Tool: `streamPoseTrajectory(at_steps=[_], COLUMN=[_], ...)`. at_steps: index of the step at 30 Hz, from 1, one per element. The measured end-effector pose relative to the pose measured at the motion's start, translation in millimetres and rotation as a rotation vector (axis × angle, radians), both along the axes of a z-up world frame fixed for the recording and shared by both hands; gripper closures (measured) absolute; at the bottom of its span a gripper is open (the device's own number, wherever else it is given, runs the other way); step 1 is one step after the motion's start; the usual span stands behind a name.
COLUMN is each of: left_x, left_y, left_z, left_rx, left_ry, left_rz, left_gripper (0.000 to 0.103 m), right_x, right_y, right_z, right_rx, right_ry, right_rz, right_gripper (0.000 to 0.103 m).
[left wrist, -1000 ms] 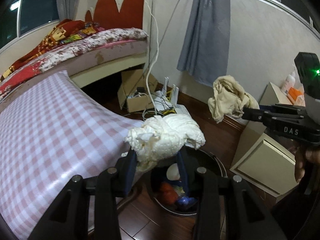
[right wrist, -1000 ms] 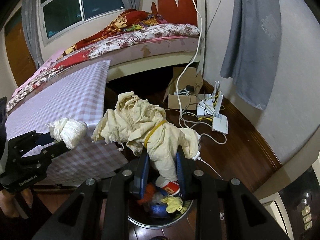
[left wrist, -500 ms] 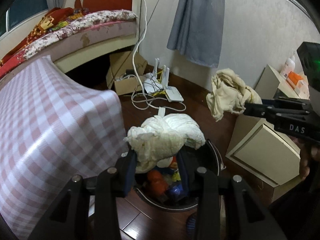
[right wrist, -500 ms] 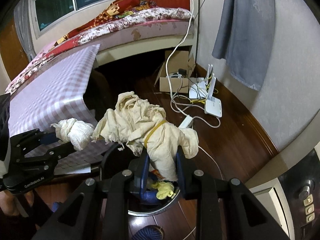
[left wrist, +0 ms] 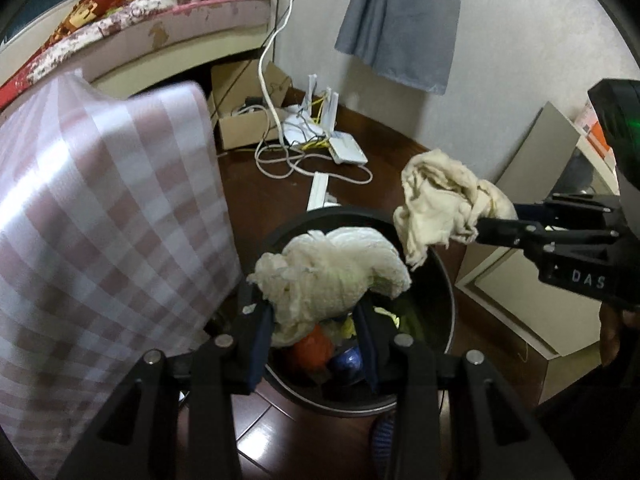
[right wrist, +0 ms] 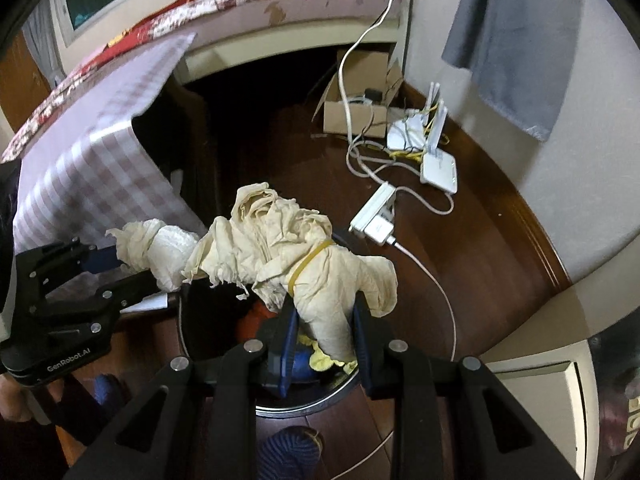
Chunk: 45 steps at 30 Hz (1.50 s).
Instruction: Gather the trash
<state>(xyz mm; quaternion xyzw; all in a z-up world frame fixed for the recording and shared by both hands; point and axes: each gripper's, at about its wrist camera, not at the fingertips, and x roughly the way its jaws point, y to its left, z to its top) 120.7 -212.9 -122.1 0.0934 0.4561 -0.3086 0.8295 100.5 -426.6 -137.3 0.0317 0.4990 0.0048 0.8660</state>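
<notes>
Progress: While both wads hang over the round black trash bin (left wrist: 444, 280), neither is dropped yet; by the look of it the carrying is done and only the release is left.
White wad: a crumpled white paper-towel wad (left wrist: 332, 272) sits pinched between the blue pads of the left gripper (left wrist: 316, 340), directly above the bin's mouth.
White wad, axis: its long axis runs roughly crosswise to the fingers, a knotted tail sticking out to the camera's left and a fuller lobe to the right, seen from the left wrist.
Beige wad: a crumpled beige cloth-like wad bound with a yellow rubber band (right wrist: 296, 264) is clamped by its narrow end in the right gripper (right wrist: 326, 344), over the bin's near rim.
Beige wad, axis: it points up and away from the fingers, leaning toward the other wad, which it seems to touch in the right wrist view.
Grips: both sets of jaws are closed partway, each squeezing its own wad.
Bin contents: orange, blue and yellow scraps (left wrist: 320, 348) already lie inside.
Surroundings: a table under a pink-and-white checked cloth (left wrist: 100, 220) stands just beside the bin; white routers and cables (left wrist: 336, 144) lie on the dark wooden floor beyond.
Remaining: any trash elsewhere in the room cannot be judged from these views.
</notes>
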Motion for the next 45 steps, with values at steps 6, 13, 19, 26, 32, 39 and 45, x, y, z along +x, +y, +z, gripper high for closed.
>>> streamPoseTrajectory(at_steps=[6, 13, 19, 26, 32, 39, 45], left_x=[8.9, 20.2, 20.4, 20.9, 21.1, 17.2, 12.6], left_y=[-0.3, 2.7, 14.7, 14.4, 18.7, 23.4, 28.8], left_z=[-20.3, -44.7, -54.0, -51.8, -48.0, -36.2, -21.3], left_rx=[-0.011, 0.022, 0.051, 0.059, 0.062, 0.061, 0.053], left_ry=[0.056, 0.091, 0.075, 0.057, 0.051, 0.027, 0.000], left_rz=[0.019, 0.079, 0.147, 0.156, 0.161, 0.160, 0.161], left_gripper=[0.060, 0.007, 0.001, 0.001, 0.001, 0.001, 0.001], right_x=[17.4, 35.3, 36.7, 35.8, 36.8, 34.9, 29.9], right_y=[6.4, 0.1, -10.7, -0.7, 2.4, 8.7, 16.9], right_z=[-22.8, -61.4, -71.0, -73.6, -69.4, -61.1, -45.4], right_rx=[-0.009, -0.072, -0.107, -0.128, -0.132, -0.135, -0.141], right_ry=[0.056, 0.157, 0.189, 0.199, 0.184, 0.163, 0.126], right_rz=[0.026, 0.009, -0.030, -0.002, 0.006, 0.015, 0.030], right_gripper=[0.075, 0.009, 0.001, 0.001, 0.001, 0.001, 0.001])
